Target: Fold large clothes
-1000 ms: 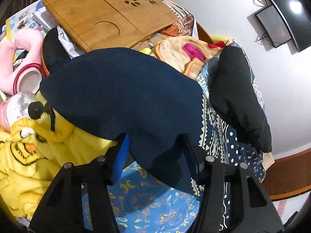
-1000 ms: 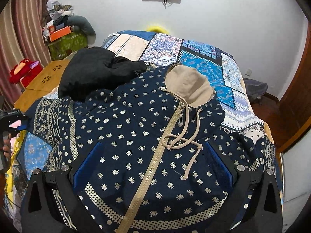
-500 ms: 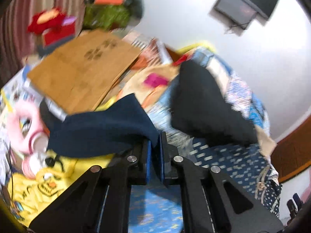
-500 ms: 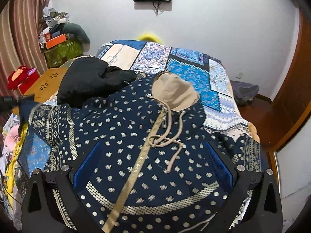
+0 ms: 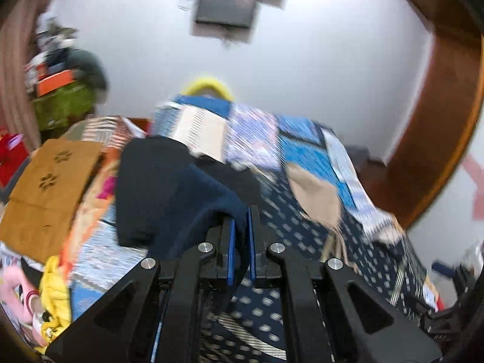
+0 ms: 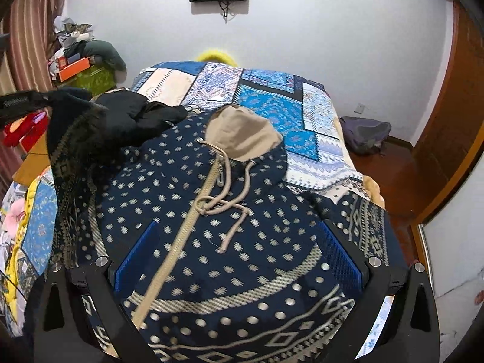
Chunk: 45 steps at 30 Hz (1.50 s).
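A: The hoodie (image 6: 230, 211) lay zip-up across the patchwork bed (image 6: 272, 96); its sleeve (image 5: 193, 199), flat a second before, was lifted.

B: The left gripper (image 5: 240, 239), spread then, had snapped together, pinching that sleeve.

A: The right gripper (image 6: 236, 260) stayed wide over the hem.

B: The left view was blurred, with the cuff hidden.

Matt patterned cloth hoodie (image 6: 242, 227), glossy wooden door (image 6: 453, 121)
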Motion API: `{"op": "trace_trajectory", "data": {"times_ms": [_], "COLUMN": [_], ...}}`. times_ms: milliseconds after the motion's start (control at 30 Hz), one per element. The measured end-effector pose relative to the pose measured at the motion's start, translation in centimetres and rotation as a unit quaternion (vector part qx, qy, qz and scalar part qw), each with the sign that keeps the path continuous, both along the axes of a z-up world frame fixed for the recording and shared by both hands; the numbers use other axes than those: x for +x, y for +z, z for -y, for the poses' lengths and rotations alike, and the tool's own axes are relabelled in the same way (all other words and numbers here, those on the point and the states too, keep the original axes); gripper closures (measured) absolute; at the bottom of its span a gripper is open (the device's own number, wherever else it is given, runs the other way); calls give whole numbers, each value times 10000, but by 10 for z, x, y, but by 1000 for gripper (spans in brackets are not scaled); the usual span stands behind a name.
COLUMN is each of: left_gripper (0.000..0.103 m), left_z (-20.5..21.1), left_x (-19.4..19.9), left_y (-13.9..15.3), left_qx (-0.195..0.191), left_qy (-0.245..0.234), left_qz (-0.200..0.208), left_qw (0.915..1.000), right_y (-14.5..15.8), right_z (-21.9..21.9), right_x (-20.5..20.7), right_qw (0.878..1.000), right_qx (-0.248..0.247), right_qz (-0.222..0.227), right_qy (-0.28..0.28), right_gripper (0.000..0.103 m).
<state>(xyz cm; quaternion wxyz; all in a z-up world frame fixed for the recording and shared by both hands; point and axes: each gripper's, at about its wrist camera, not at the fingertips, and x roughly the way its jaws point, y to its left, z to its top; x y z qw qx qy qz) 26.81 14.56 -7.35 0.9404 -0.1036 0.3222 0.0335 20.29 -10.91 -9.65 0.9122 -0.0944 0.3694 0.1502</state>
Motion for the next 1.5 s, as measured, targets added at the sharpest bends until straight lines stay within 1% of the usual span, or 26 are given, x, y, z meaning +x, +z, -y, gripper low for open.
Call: {"op": "trace_trajectory", "data": {"times_ms": [67, 100, 200, 300, 367, 433, 467, 500, 533, 567, 667, 767, 833, 900, 933, 967, 1000, 1067, 1100, 1200, 1300, 1433, 1500], "left_gripper": [97, 97, 97, 97, 94, 88, 78, 63, 56, 46, 45, 45, 40, 33, 31, 27, 19, 14, 14, 14, 14, 14, 14], "left_z": [27, 37, 74, 94, 106, 115, 117, 118, 118, 116, 101, 74, 55, 38, 30, 19, 9, -8, -20, -42, -63, -85, -95], "left_x": [12, 16, 20, 21, 20, 16, 15, 15, 10, 8, 1, -4, -10, -15, -19, -23, -27, -34, -40, -50, -59, -68, -71], "left_y": [-20, -26, -64, -93, -110, -120, -123, -125, -126, -126, -116, -96, -83, -72, -67, -61, -56, -50, -46, -42, -43, -54, -61], "left_qx": [83, 119, 271, 130, 89, 189, 213, 243, 310, 366, 470, 390, 425, 555, 642, 733, 798, 806, 795, 801, 728, 663, 639], "left_qy": [-365, -465, -854, -1109, -1280, -1405, -1455, -1488, -1477, -1423, -1215, -983, -791, -548, -422, -280, -136, 39, 152, 353, 520, 718, 786], "left_qz": [-309, -413, -956, -1431, -1717, -1896, -1954, -1997, -1994, -1959, -1859, -1660, -1494, -1341, -1261, -1192, -1142, -1039, -960, -913, -908, -992, -1052], "left_qw": [9988, 9980, 9914, 9834, 9768, 9716, 9696, 9682, 9682, 9696, 9739, 9804, 9847, 9879, 9890, 9898, 9902, 9913, 9921, 9920, 9918, 9903, 9893], "right_y": [-2, -3, -7, -10, -11, -12, -12, -12, -12, -11, -7, -2, 4, 8, 9, 11, 13, 16, 16, 16, 7, -21, -34], "right_z": [7, 9, 17, 21, 22, 21, 20, 19, 17, 14, 5, -5, -16, -27, -31, -38, -45, -59, -67, -93, -122, -170, -188], "right_x": [-1, -1, -1, -3, -6, -8, -8, -7, -7, -8, -8, -8, -7, -4, -4, -3, -2, 0, 2, 6, 11, 18, 18], "right_qw": [10000, 10000, 9998, 9998, 9997, 9997, 9997, 9996, 9996, 9995, 9993, 9991, 9987, 9982, 9979, 9975, 9971, 9959, 9953, 9923, 9888, 9811, 9772], "right_qx": [-56, -71, -128, -161, -189, -211, -225, -239, -255, -278, -318, -279, -240, -225, -224, -221, -214, -204, -209, -264, -279, -498, -610], "right_qz": [-12, -26, -108, -138, -137, -121, -117, -121, -120, -105, -50, 14, 41, 85, 101, 121, 136, 163, 170, 166, 42, -343, -490], "right_qy": [-40, -50, -70, -53, -30, -4, 17, 37, 64, 107, 207, 324, 458, 558, 593, 662, 720, 861, 927, 1196, 1469, 1837, 1974], "right_gripper": [1, 1, 1, 1, 1, 1, 1, 1, 1, 1, 1, 1, 1, 1, 1, 1, 1, 1, 1, 1, 1, 2, 2]}}
